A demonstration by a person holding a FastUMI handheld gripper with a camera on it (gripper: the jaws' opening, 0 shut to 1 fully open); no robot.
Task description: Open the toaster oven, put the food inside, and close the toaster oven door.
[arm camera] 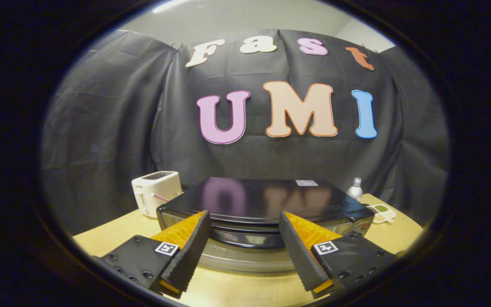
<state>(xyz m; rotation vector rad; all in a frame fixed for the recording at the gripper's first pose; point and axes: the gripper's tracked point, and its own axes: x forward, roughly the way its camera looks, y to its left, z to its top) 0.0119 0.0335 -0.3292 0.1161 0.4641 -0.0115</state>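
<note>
On the tabletop (113,236): a black oven (267,200) sits square to the camera, close in.
Oven: glossy flat top, with a small pale label near its back right corner; the front edge and the door's upper part show just under the top.
Door: a curved bar, the handle (245,239), runs across the front between the two fingers; whether the door is fully closed I cannot tell.
Tongs (245,226): spread wide, holding nothing; the fingertips reach up to the oven's front edge, one toward each side, and look to be at or just short of it.
Oven relative to tongs: straight ahead, its front spanning the gap between the fingers and running past both.
Toaster (157,190): white, beside the oven's back left.
Bottle (355,188): behind the oven's right corner.
Dish (381,212): small, white, with greenish and pale contents, on the tabletop right of the oven.
</note>
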